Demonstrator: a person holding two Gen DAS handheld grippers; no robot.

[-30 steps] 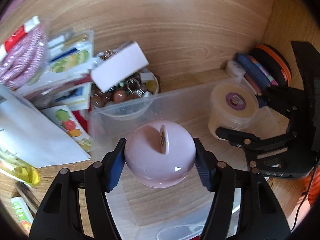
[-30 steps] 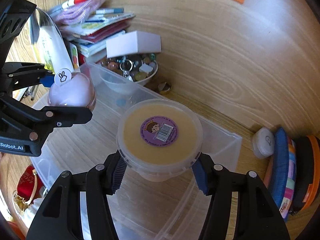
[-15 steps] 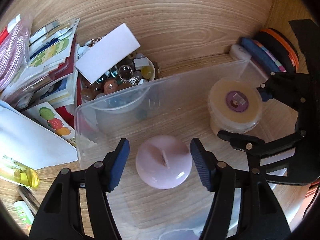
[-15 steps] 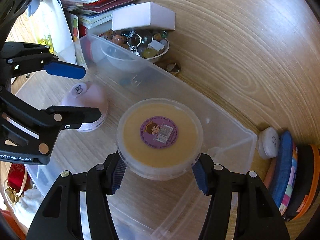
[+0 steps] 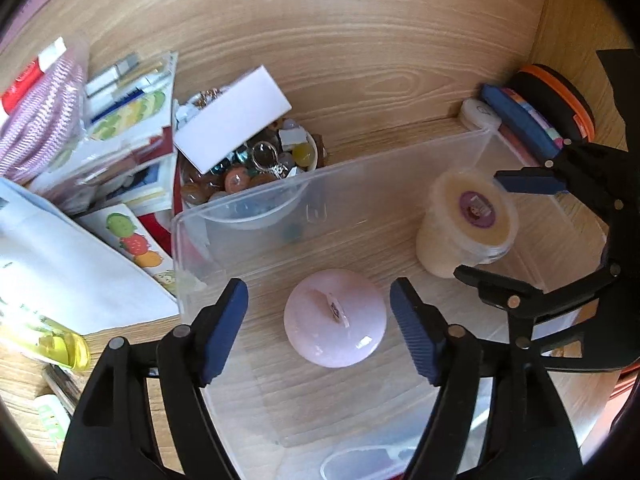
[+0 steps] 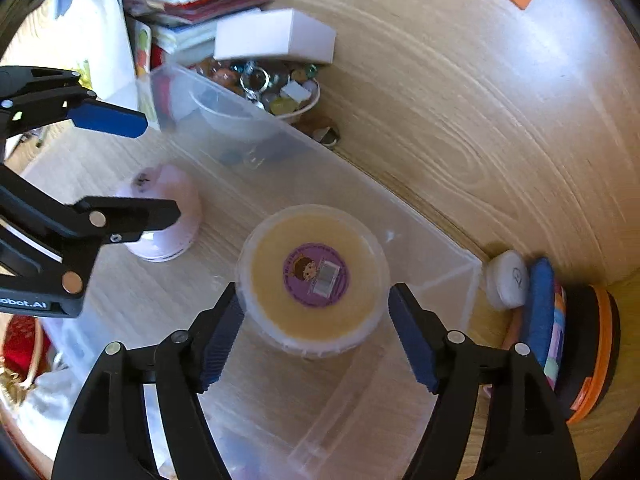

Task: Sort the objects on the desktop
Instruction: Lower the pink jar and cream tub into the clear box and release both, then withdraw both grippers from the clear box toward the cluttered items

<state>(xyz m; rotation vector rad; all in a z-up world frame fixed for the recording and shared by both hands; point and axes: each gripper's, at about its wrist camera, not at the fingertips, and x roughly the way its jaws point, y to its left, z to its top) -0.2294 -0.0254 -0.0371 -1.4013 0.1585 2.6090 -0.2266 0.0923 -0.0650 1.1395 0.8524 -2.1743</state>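
A clear plastic bin [image 5: 320,172] [image 6: 360,184] stands on the wooden desk. A pink dome-shaped object [image 5: 335,318] [image 6: 168,216] with a small tag on top rests on the bin's floor. My left gripper [image 5: 320,328] [image 6: 132,166] straddles it, jaws opening, with a gap on both sides. A cream tub with a purple sticker [image 6: 316,276] [image 5: 468,220] also stands on the bin's floor, to the right. My right gripper [image 6: 318,336] [image 5: 508,232] flanks it, jaws opening, pads just off its rim.
Behind the bin is a bowl of beads and keyrings [image 5: 256,172] [image 6: 272,84] with a white box [image 5: 232,120] leaning on it. Booklets and packets [image 5: 120,120] pile up at left. Tape rolls [image 5: 552,108] [image 6: 568,320] stand by the right wall.
Both grippers came down into the bin with their loads. The left gripper let go of the pink dome first, then the right gripper opened off the cream tub.
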